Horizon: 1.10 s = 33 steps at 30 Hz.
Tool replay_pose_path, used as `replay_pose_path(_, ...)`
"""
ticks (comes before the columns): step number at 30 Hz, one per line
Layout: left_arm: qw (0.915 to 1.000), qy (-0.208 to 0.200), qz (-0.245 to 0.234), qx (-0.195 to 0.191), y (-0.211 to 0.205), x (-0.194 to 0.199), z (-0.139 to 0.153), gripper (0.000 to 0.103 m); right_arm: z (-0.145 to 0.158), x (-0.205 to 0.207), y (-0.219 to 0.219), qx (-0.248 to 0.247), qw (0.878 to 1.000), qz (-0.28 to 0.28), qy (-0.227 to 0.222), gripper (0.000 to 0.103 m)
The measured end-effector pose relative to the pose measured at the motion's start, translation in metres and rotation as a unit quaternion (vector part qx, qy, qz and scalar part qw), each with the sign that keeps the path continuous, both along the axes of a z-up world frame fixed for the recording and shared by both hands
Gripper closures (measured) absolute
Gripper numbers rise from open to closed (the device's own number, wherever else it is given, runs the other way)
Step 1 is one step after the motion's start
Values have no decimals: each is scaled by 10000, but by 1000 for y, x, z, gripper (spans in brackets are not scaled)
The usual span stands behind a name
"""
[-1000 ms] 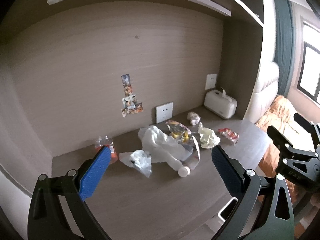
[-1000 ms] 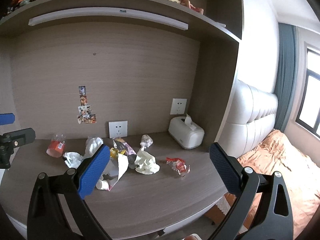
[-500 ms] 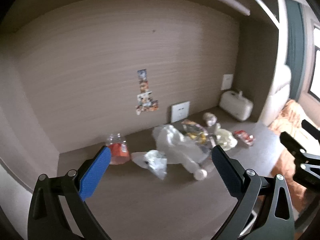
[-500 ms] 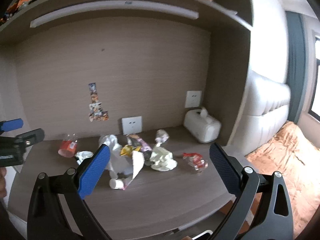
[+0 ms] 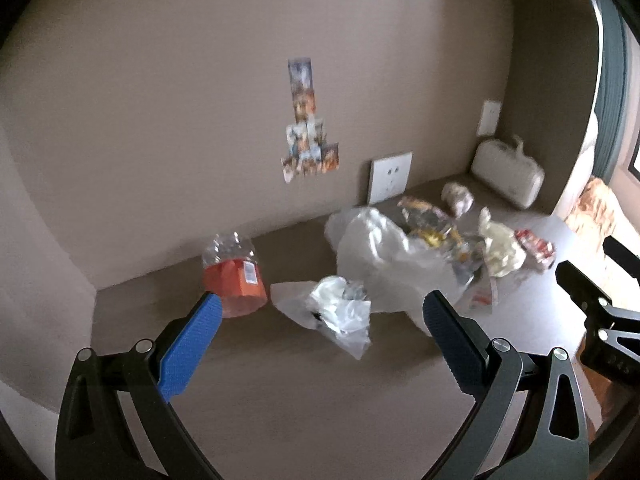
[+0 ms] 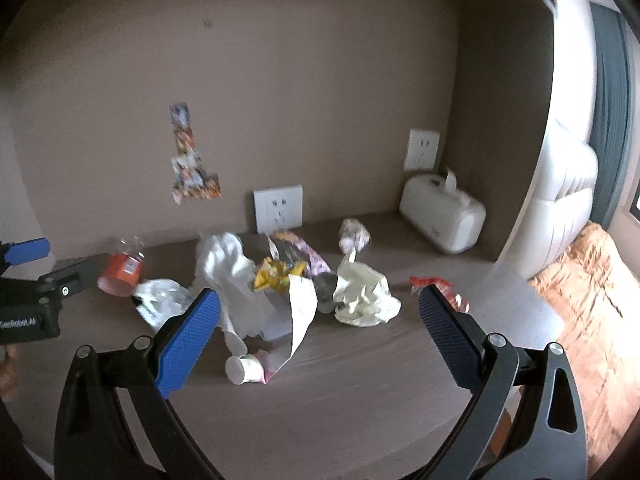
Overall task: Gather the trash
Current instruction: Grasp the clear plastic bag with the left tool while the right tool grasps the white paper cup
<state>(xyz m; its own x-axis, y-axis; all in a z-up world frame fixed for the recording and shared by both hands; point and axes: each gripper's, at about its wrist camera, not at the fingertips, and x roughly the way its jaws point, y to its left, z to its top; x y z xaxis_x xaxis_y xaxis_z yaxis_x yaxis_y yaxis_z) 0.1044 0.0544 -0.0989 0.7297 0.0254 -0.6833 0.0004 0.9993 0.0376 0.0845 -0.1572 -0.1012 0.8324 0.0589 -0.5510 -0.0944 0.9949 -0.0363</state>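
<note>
Trash lies heaped on the brown desk point(image 6: 360, 392): a white plastic bag point(image 5: 380, 256) point(image 6: 228, 268), a small crumpled clear bag point(image 5: 336, 312) point(image 6: 160, 300), a crushed bottle with an orange label point(image 5: 234, 280) point(image 6: 122, 268), a yellow wrapper point(image 6: 276, 274), a cream crumpled sheet point(image 6: 364, 292), a red wrapper point(image 6: 436, 284) and a tipped paper cup point(image 6: 244, 368). My left gripper point(image 5: 320, 316) is open, hovering short of the small clear bag. Over the desk's front, the right gripper point(image 6: 316, 316) is open and empty, facing the pile.
A white tissue box point(image 6: 444, 216) stands at the back right corner beside a side panel. Wall sockets point(image 6: 278, 208) and stickers point(image 6: 190, 160) are on the back wall. An orange bedspread point(image 6: 592, 292) lies to the right of the desk.
Both grippers have moved forward and down toward the pile, so the trash looks larger. The left one has swung left, bringing the orange-label bottle and the small clear bag between its fingers' line.
</note>
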Motion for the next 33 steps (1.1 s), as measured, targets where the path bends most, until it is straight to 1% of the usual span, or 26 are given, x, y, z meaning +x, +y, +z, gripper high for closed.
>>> replay_pose_path(5,9996,255,-76,-64,2,28,-41,5,-37,22,11,-33,9993,-212,315,4)
replay_pose_path(6,9994,328,-55,-20,2,33,-50,5,-43,26,12,-35,9989,-264,388,4)
replay_pose_path(10,9987,493,-35,87,5,49,-73,5,-64,37,13,118,9971,-430,620,4)
replay_pose_path(15,9972,745,-57,21,9,63,-96,5,-88,52,19,75,9945,-544,891,5)
replay_pose_path(17,9970,770,-54,-6,10,68,-102,5,-96,58,21,110,9929,-511,1072,15)
replay_pose_path(19,9963,855,-52,-13,11,73,-109,5,-104,65,22,155,9906,-489,1267,37)
replay_pose_path(22,9955,932,-93,-162,14,77,-116,5,-113,70,22,309,9878,-459,1455,51)
replay_pose_path(23,9950,965,-151,-223,14,78,-118,6,-113,70,22,338,9875,-452,1470,54)
replay_pose_path(24,9948,963,-206,-249,14,79,-119,9,-114,71,23,348,9873,-424,1490,61)
replay_pose_path(25,9946,963,-287,-267,13,80,-120,20,-115,72,23,360,9871,-397,1505,68)
replay_pose_path(26,9937,991,-422,-324,11,80,-121,35,-115,72,23,381,9870,-386,1514,70)
replay_pose_path(27,9926,1007,-562,-381,8,80,-122,46,-117,73,23,455,9865,-327,1539,78)
replay_pose_path(28,9919,1009,-656,-396,5,81,-123,67,-117,73,22,509,9862,-280,1548,81)
replay_pose_path(29,9916,1012,-713,-370,2,81,-124,72,-116,73,23,498,9867,-253,1527,81)
replay_pose_path(30,9917,979,-775,-317,-1,80,-123,75,-116,73,24,456,9872,-235,1512,82)
replay_pose_path(31,9923,921,-805,-193,-5,79,-124,77,-116,73,25,442,9876,-203,1495,82)
replay_pose_path(33,9924,899,-818,-164,-7,80,-124,79,-116,72,25,467,9879,-188,1464,83)
